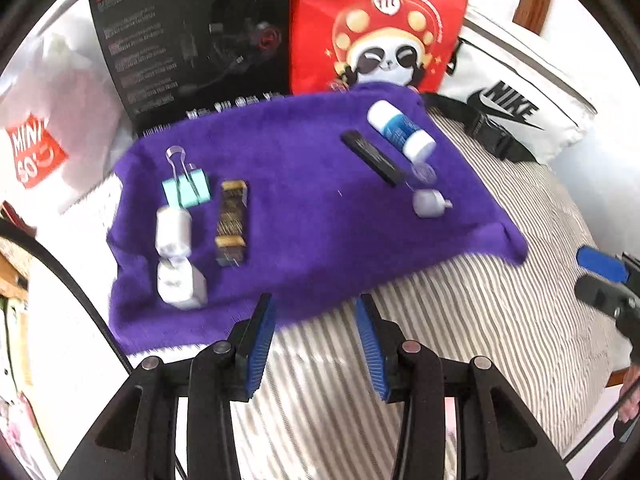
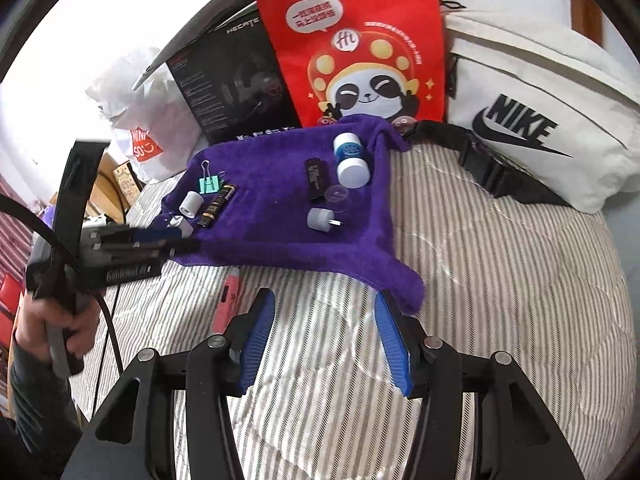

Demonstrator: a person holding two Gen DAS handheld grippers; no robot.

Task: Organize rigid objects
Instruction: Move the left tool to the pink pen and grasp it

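Observation:
A purple towel [image 1: 312, 216] lies on the striped bed with small items on it. At its left are a teal binder clip [image 1: 186, 188], a gold-black battery [image 1: 232, 222], a grey cylinder [image 1: 173, 228] and a white adapter [image 1: 180, 284]. At its right are a black USB stick [image 1: 372, 156], a white-blue bottle [image 1: 400, 130], a clear cap [image 1: 424, 172] and a grey plug [image 1: 430, 202]. My left gripper [image 1: 314, 300] hangs open and empty over the towel's near edge. My right gripper [image 2: 324, 298] is open and empty near the towel's [image 2: 280, 216] front corner.
A black box [image 2: 236, 88], a red panda bag [image 2: 360, 52] and a white Nike bag [image 2: 540, 128] stand behind the towel. A pink object [image 2: 230, 300] lies on the striped bedding [image 2: 480, 300]. A person's hand [image 2: 60, 332] holds the left gripper [image 2: 182, 240].

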